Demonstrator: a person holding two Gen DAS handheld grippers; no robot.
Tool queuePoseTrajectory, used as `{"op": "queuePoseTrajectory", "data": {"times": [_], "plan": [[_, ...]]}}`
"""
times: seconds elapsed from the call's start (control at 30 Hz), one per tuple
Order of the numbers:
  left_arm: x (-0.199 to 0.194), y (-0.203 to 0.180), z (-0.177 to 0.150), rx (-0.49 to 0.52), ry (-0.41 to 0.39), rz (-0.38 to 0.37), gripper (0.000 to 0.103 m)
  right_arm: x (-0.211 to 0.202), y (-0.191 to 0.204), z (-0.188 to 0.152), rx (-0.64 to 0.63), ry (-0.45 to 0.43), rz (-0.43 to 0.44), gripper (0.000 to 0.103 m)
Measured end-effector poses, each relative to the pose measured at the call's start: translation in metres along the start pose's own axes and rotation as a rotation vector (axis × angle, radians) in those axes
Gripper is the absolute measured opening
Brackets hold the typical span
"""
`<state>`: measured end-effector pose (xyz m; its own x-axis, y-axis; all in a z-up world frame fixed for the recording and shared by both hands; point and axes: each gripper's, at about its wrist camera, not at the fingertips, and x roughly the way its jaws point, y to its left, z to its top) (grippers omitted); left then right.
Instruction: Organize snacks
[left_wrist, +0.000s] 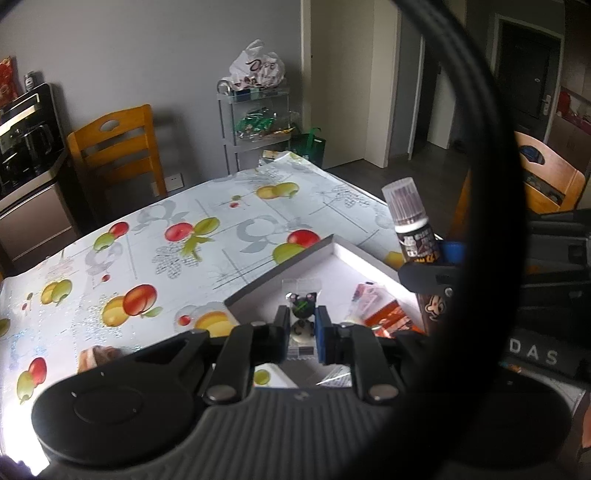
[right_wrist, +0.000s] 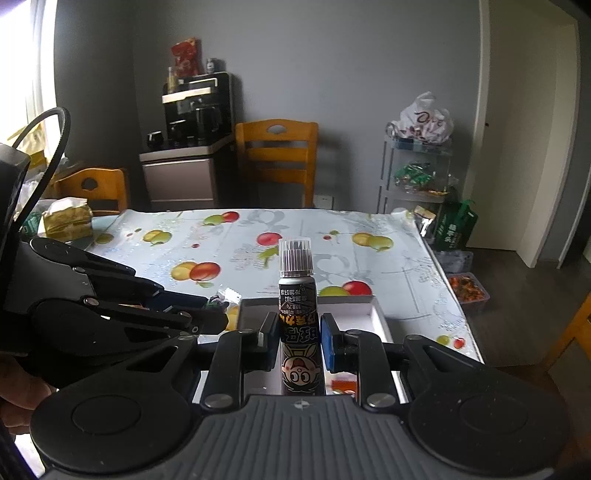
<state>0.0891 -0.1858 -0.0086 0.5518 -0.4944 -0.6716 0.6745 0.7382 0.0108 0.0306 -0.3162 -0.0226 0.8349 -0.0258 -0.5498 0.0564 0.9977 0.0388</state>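
My left gripper (left_wrist: 302, 325) is shut on a small clear candy packet (left_wrist: 302, 306) with a black cartoon face, held over the near corner of a white box (left_wrist: 280, 275). My right gripper (right_wrist: 299, 334) is shut on a dark snack tube (right_wrist: 298, 306) with a clear ribbed cap and a cartoon face, held upright above the white box (right_wrist: 376, 314). The tube also shows in the left wrist view (left_wrist: 408, 218), with the right gripper (left_wrist: 443, 271) around it. The left gripper shows at the left of the right wrist view (right_wrist: 207, 314). Orange and pink snack packs (left_wrist: 373, 306) lie in the box.
The table has a fruit-print cloth (left_wrist: 166, 251). A brown snack piece (left_wrist: 98, 356) lies on it near my left gripper. A tissue pack (right_wrist: 68, 218) sits at the far left corner. Wooden chairs (right_wrist: 277, 158) and a wire rack with bags (right_wrist: 417, 173) stand behind. A thick black cable (left_wrist: 491, 184) crosses the left wrist view.
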Motion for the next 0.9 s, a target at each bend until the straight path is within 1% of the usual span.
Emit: {"op": "queuePoseTrajectory", "data": {"times": [0.4,0.9], "plan": [[0.015,-0.017,0.005,0.026,0.012,-0.019,0.01,0.003,-0.023,-0.009,0.024,0.021,-0.035,0.025],[0.043,-0.03,0.005,0.048,0.057,-0.02,0.01,0.032,-0.043,-0.015,0.027,0.076,-0.044,0.025]]}}
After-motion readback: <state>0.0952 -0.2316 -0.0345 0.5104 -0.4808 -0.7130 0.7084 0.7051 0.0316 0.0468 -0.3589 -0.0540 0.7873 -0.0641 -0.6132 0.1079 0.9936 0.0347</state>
